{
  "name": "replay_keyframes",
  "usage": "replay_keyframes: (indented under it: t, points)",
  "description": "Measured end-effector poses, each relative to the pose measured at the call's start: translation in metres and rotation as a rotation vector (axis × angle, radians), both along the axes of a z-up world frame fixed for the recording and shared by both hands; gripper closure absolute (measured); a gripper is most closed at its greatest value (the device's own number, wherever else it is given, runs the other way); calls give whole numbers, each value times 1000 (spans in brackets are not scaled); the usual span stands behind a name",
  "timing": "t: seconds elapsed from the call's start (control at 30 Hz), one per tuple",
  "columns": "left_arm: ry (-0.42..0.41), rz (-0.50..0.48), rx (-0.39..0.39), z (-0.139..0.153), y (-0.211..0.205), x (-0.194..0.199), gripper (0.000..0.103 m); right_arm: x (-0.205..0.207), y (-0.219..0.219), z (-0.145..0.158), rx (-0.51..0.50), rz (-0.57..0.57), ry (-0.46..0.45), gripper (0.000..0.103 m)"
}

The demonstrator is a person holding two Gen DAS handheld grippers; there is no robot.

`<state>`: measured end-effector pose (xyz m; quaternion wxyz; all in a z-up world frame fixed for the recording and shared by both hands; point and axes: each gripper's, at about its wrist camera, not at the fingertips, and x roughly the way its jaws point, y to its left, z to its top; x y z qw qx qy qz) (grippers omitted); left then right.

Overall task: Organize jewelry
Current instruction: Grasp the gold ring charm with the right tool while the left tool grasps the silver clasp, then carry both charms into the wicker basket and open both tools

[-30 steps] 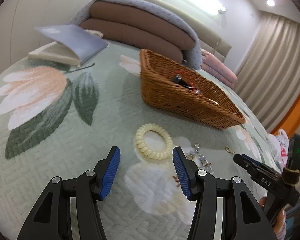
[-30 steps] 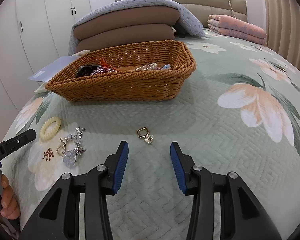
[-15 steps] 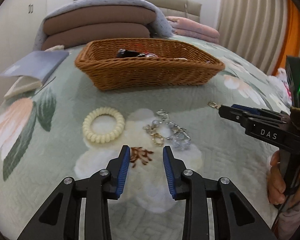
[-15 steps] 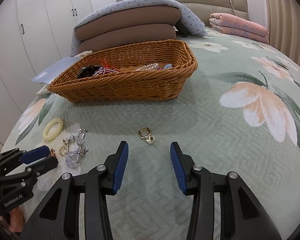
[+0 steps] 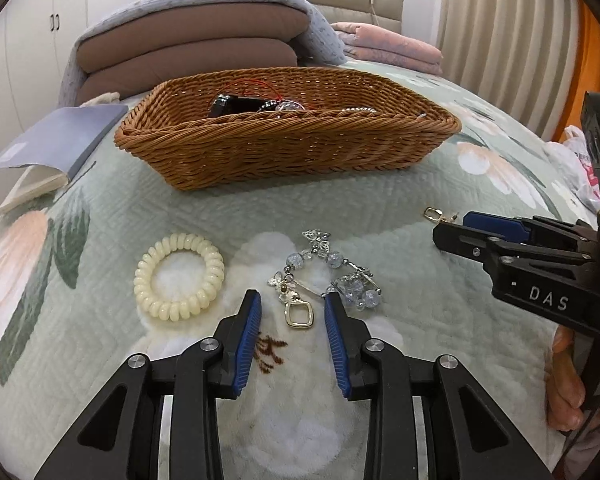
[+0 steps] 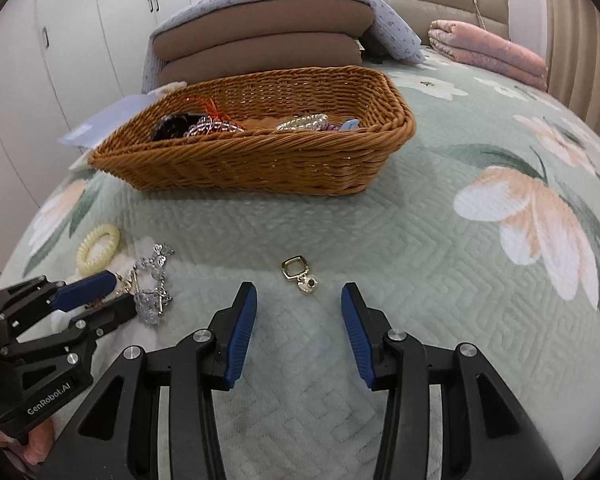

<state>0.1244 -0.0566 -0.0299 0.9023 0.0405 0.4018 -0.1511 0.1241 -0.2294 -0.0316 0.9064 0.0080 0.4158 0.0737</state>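
Pick-up step, loose jewelry to woven brown wicker basket (image 5: 288,148): left gripper (image 5: 293,312) jaws closing around silver crystal-bead bracelet's (image 5: 324,276) gold square clasp mid-bedspread, unpinched; right gripper (image 6: 299,308) spread before small gold charm (image 6: 300,276); next, likely pinch, lift.

Both black angular plastic grippers (image 5: 293,322) (image 6: 299,312) carry ribbed blue pads, silver screws, white "DAS" and "GenRobot.AI" lettering

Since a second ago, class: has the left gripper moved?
Yes. The left gripper has slid right from the cream hair tie to straddle the crystal bracelet, fingers closing.
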Motion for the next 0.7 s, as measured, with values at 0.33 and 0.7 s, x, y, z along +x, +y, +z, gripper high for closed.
replay_keyframes:
  t: [0.33, 0.7]
  points:
    - [-6, 10, 8, -1, -2, 2, 76, 6, 19, -3, -114, -6, -12, 75]
    - [-19, 8, -42, 1, 5, -1, 88, -14, 18, 6, -74, 10, -90, 90]
